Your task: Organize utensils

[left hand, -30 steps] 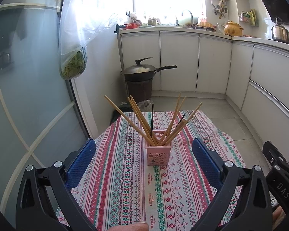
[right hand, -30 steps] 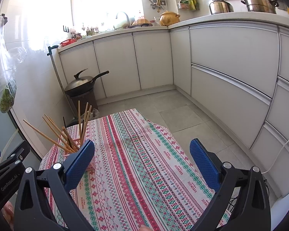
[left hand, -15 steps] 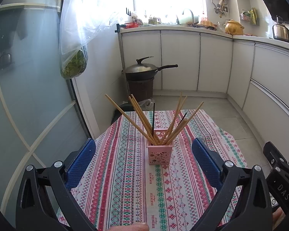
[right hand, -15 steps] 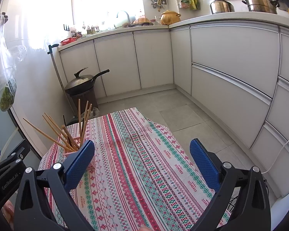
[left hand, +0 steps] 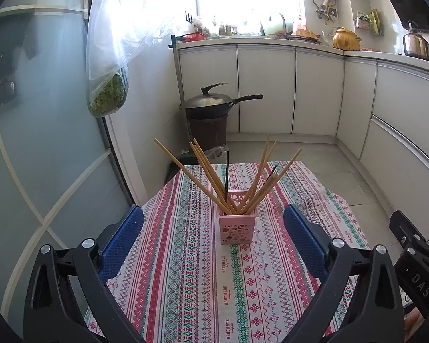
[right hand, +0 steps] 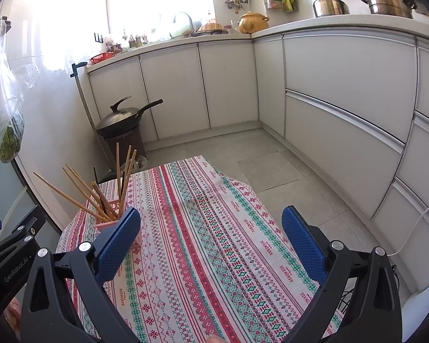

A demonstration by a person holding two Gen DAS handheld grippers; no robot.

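Small table under striped red, green and white patterned tablecloth (left hand: 186, 257), in narrow kitchen. Pink perforated plastic utensil holder (left hand: 236, 227) upright near cloth's centre, wooden chopsticks (left hand: 203, 171) fanned out inside, two dark ones among them. Left gripper (left hand: 213, 237) fingers wide apart, empty, holder seen between them, farther off. Right gripper (right hand: 211, 241) fingers spread, empty, over bare cloth; holder to its left. White cabinets (right hand: 343, 91) line grey tiled floor (right hand: 243, 154). Lidded black wok (left hand: 211, 104) on dark stand. Clear plastic bag of greens (left hand: 108, 97) hanging by frosted glass door.

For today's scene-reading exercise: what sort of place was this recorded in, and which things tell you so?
Almost certainly a home kitchen. White cabinets run under a counter with a sink tap, a lidded wok sits on a stand, and a kettle and pot stand nearby.
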